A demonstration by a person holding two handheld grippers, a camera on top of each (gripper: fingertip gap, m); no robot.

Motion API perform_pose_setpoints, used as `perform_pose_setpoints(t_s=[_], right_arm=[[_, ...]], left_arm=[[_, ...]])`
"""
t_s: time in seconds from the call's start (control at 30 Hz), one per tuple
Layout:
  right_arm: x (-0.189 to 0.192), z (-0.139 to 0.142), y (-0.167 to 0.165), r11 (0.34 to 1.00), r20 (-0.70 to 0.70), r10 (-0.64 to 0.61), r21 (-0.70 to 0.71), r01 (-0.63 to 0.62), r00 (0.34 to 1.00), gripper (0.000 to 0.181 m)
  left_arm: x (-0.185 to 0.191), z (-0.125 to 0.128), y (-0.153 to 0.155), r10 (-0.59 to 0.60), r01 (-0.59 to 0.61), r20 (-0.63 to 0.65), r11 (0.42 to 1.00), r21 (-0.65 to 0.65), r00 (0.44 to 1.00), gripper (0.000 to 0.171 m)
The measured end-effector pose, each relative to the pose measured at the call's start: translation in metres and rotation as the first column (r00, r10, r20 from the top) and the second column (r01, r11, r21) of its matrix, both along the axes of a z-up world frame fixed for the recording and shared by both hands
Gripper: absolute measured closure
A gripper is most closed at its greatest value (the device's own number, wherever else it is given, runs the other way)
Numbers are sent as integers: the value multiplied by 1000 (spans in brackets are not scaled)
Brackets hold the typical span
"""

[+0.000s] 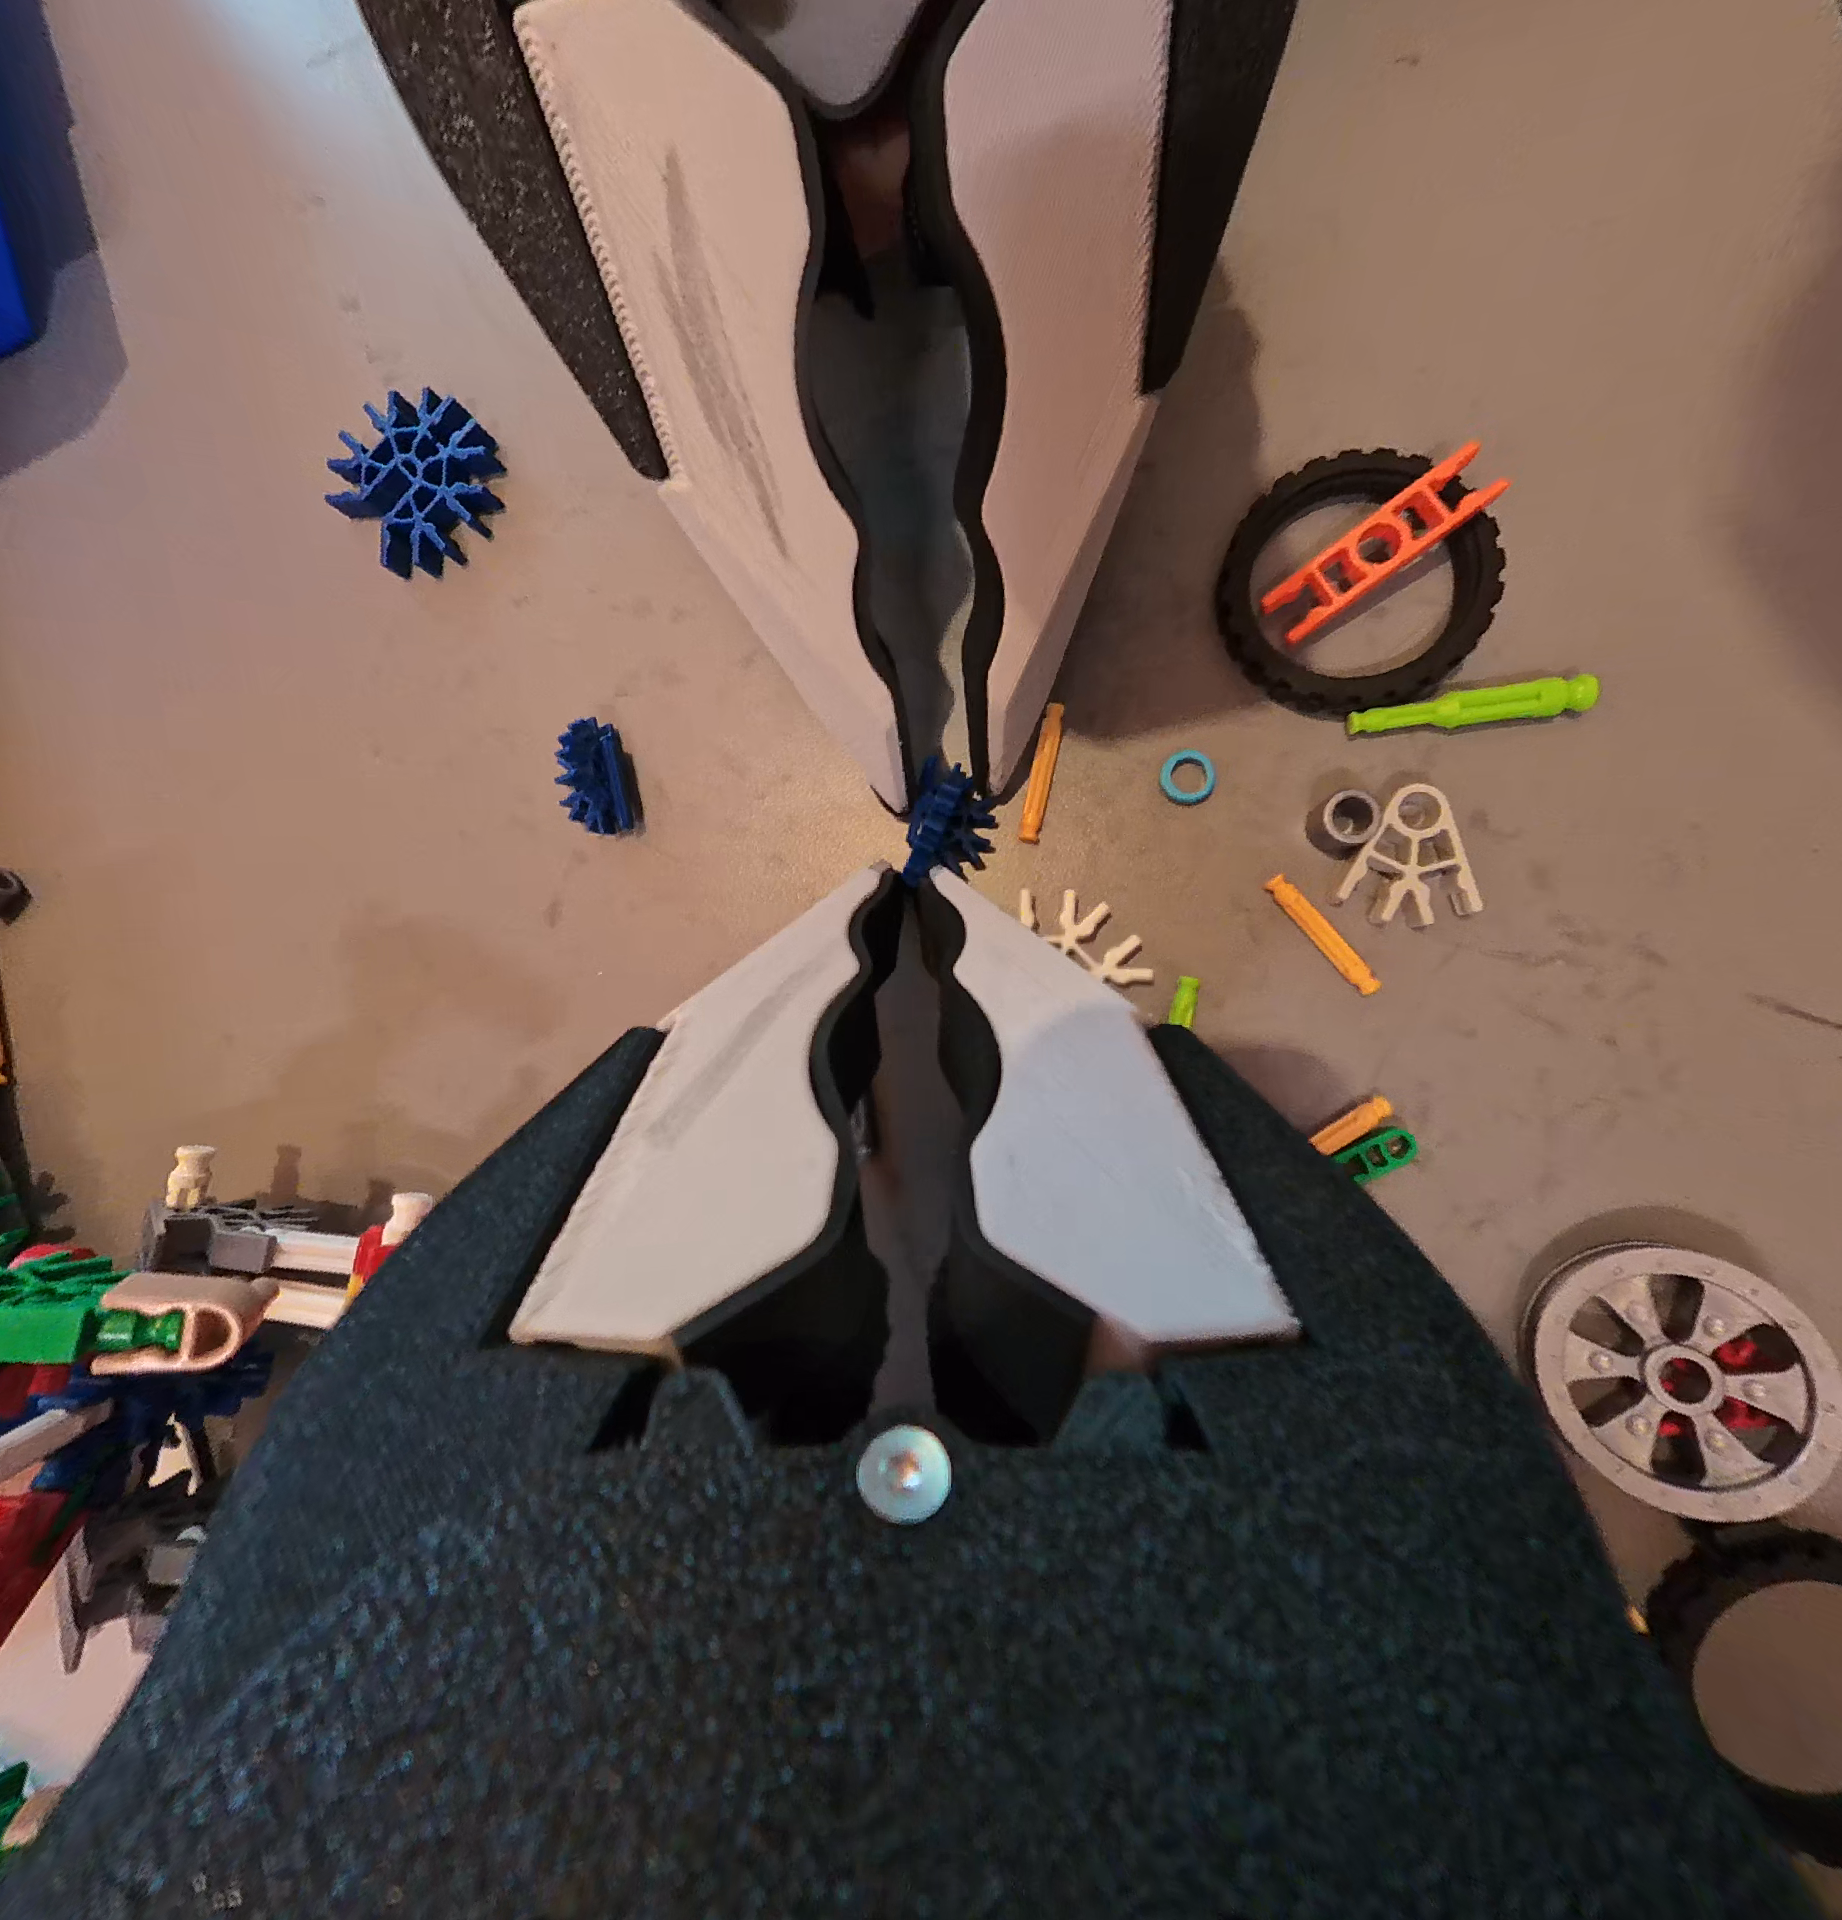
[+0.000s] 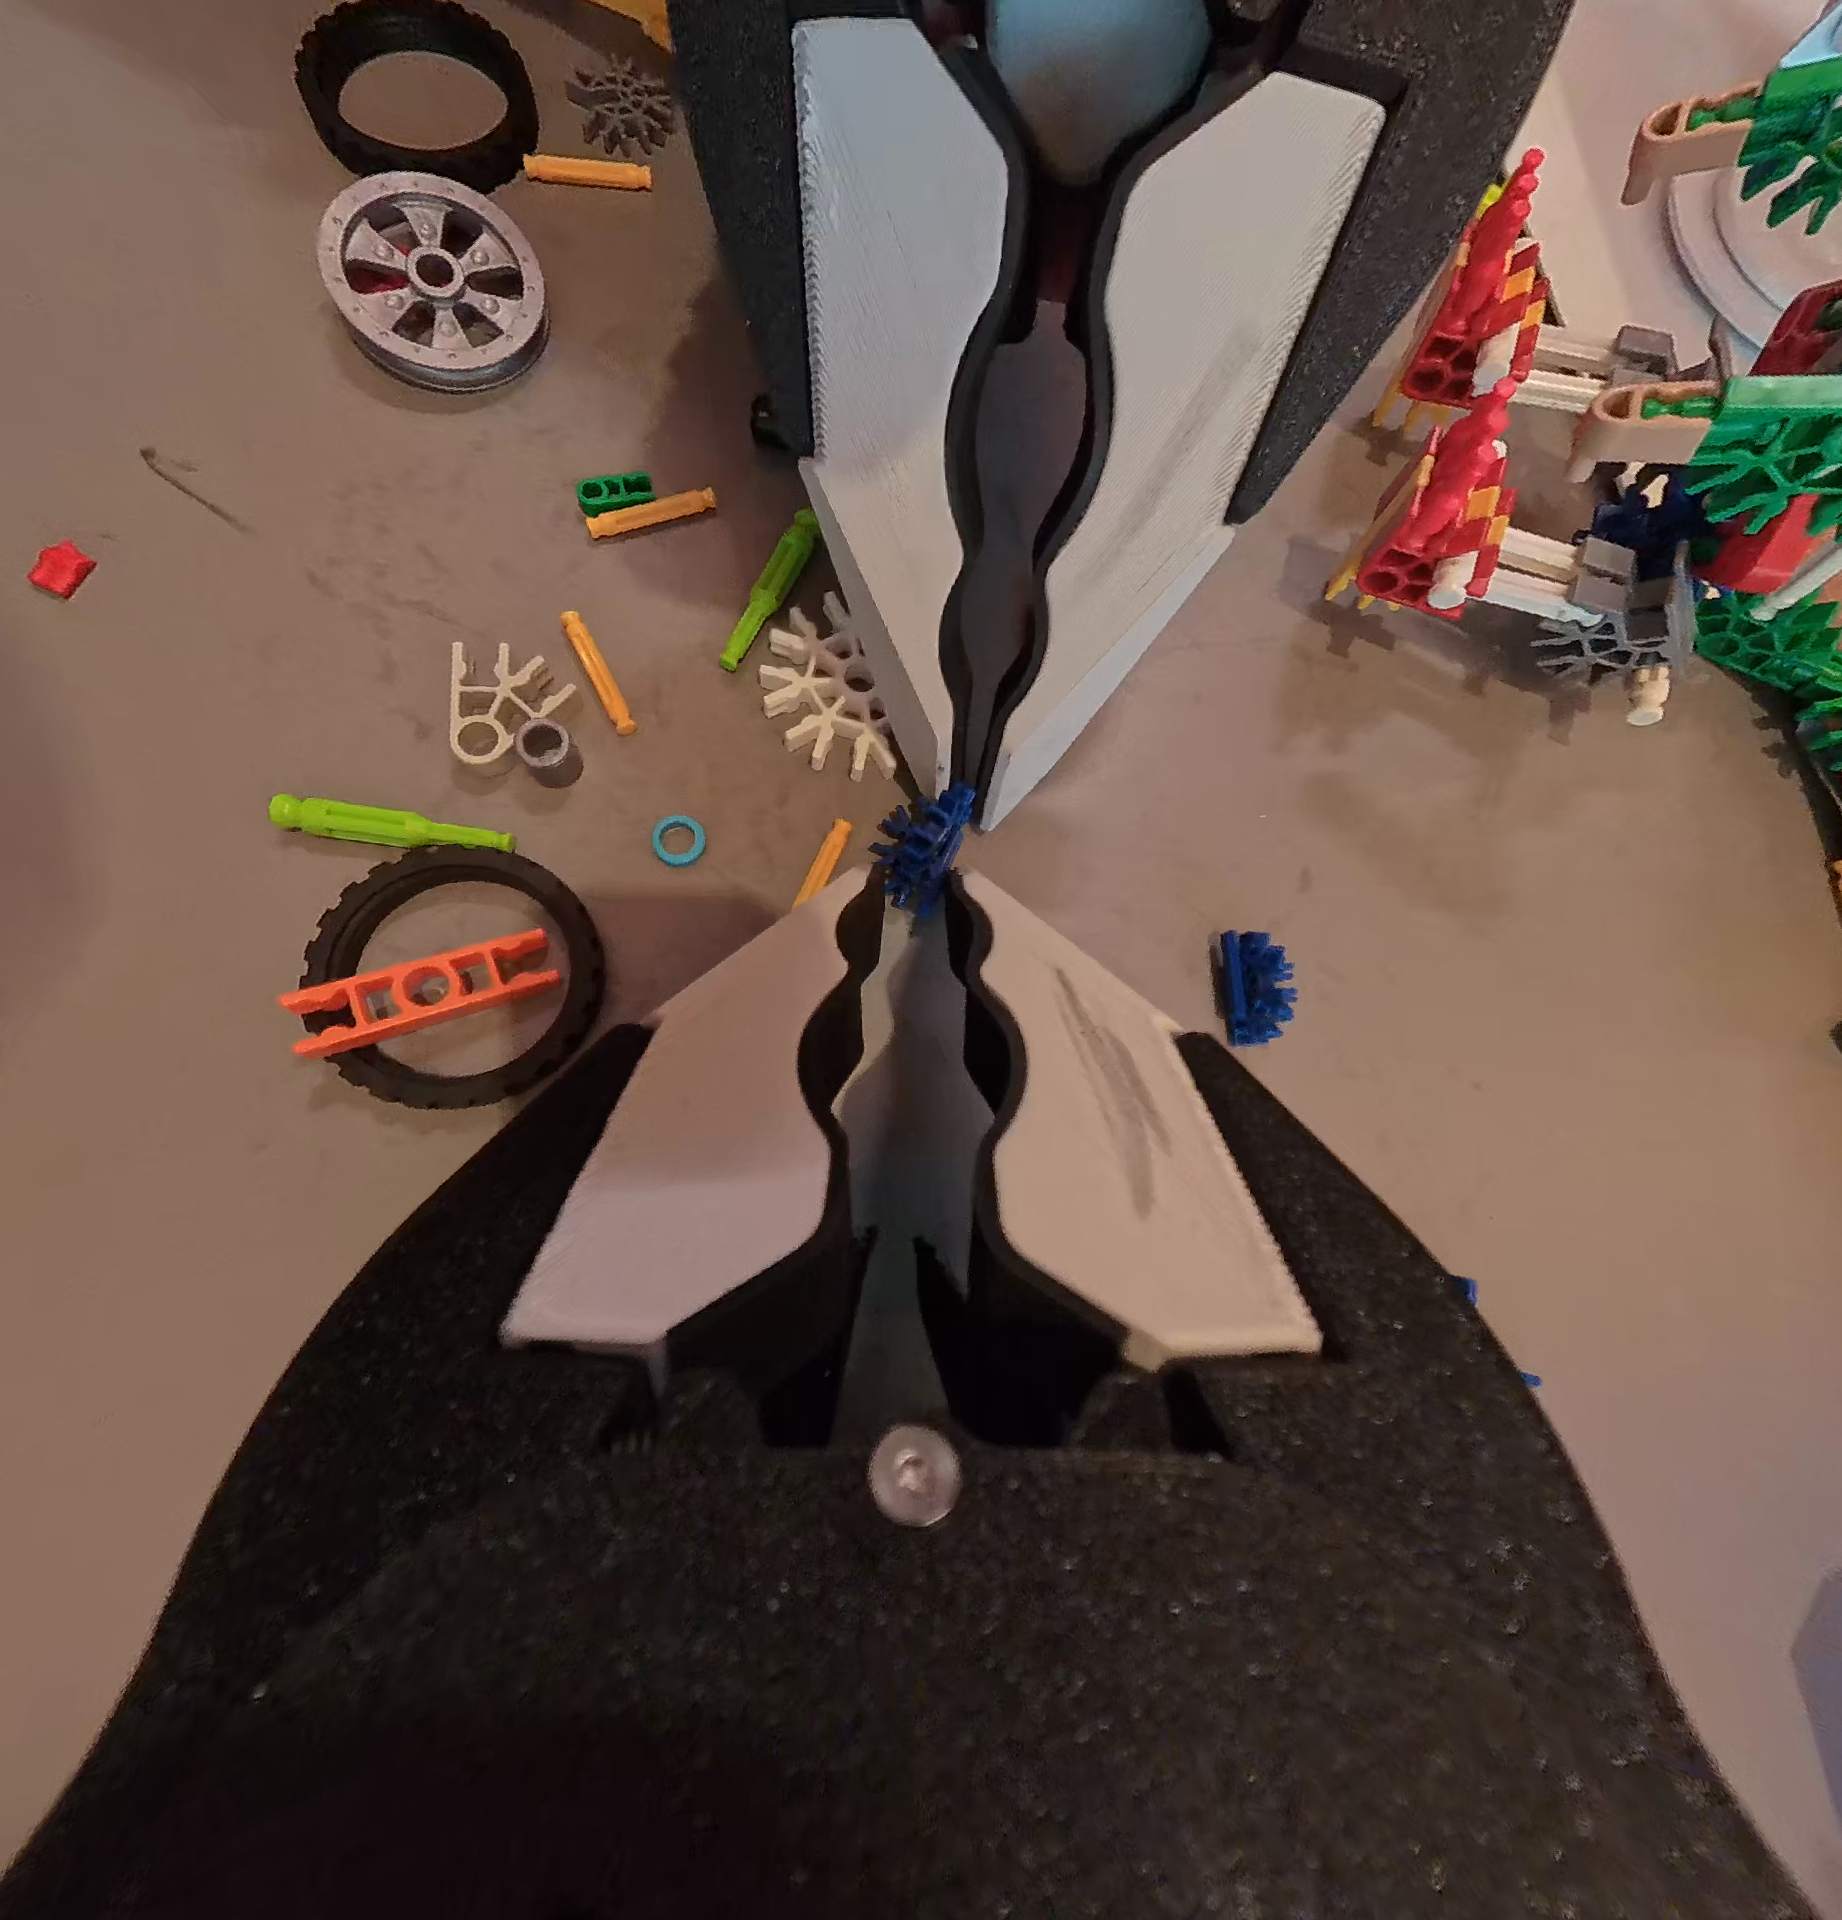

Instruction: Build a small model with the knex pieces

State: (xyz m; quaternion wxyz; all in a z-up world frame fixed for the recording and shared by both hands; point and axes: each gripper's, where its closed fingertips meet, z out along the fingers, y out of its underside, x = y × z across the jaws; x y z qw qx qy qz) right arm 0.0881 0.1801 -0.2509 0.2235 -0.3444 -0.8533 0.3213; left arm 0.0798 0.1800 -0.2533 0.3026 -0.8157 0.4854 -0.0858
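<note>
**Both jaws pinching one blue connector over the middle of the bench**

From my station, the grey bench (image 1: pixel 273 935) fills both wrist views, scuffed and strewn with construction-toy parts. The biggest thing on it is a built model (image 2: pixel 1790 478) of green, red and white pieces, standing at the bench side to the right in the right wrist view.

The left gripper (image 1: pixel 906 883) and right gripper (image 2: pixel 917 883) meet tip to tip above open bench. Each has its jaws drawn together on the blue connector (image 1: pixel 948 821), a small toothed piece caught between the two sets of tips and lifted off the surface (it may be two pieces pressed together; I cannot tell).

Round about lies a silver spoked wheel (image 1: pixel 1686 1382). A black tyre (image 1: pixel 1234 592) is the only thing here holding anything, with an orange connector (image 1: pixel 1384 540) resting across it. A large blue connector (image 1: pixel 418 483) lies flat, well apart from the grippers. A smaller blue connector (image 1: pixel 597 777) stands on edge nearer them.

A white connector (image 2: pixel 829 686) sits just beside the left gripper's fingers. Smaller again are a lime rod (image 1: pixel 1473 707) touching the tyre, a teal ring (image 1: pixel 1187 777) and a red bit (image 2: pixel 62 568) off on its own.
</note>
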Motion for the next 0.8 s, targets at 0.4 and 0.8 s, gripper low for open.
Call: perform_pose_setpoints(t_s=[0.4,0.8], right_arm=[[0,1,6,1000,3,-29,1,29,1000,165],[3,0,10,999,20,-39,8,39,999,168]], left_arm=[[-5,0,4,33,-33,22,999,3,999,171],[-5,0,6,45,-45,24,999,5,999,171]])
